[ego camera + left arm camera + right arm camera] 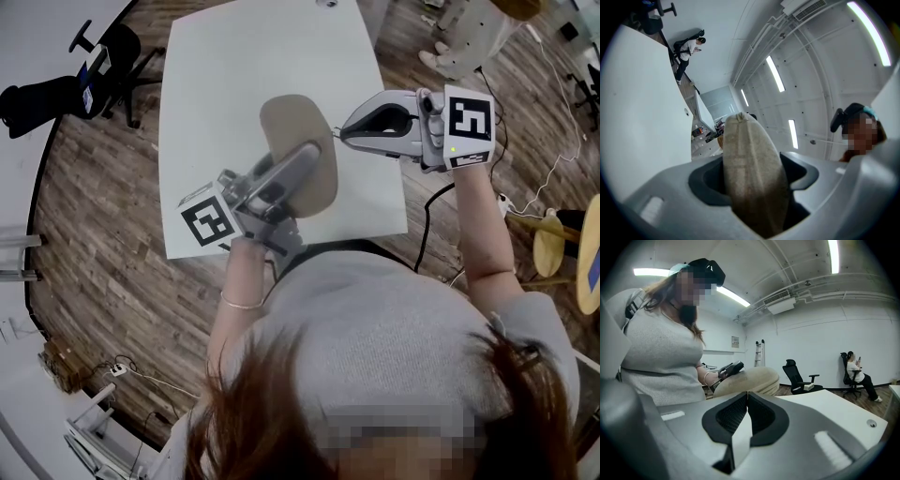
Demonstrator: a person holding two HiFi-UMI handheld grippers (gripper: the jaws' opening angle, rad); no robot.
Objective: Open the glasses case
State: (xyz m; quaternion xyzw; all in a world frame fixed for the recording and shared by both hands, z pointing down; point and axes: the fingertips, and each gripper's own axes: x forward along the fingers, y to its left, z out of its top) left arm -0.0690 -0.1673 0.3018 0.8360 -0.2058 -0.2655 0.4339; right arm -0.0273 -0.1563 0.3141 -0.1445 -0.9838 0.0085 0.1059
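Both grippers engaged: left gripper [298, 161] jaws clamp one end of the glasses case [292, 117], bracing it above the table [234, 75]. Right gripper [349, 132] jaws pinched together, empty, just beside its edge, probably to pry the seam.

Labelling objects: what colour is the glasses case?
The glasses case is beige, clearest in the left gripper view.

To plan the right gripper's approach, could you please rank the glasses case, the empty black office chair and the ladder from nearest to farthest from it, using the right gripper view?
1. The glasses case, directly ahead of the right gripper.
2. The office chair, right of centre, beyond the table.
3. The ladder, at the back wall, left of the chair.
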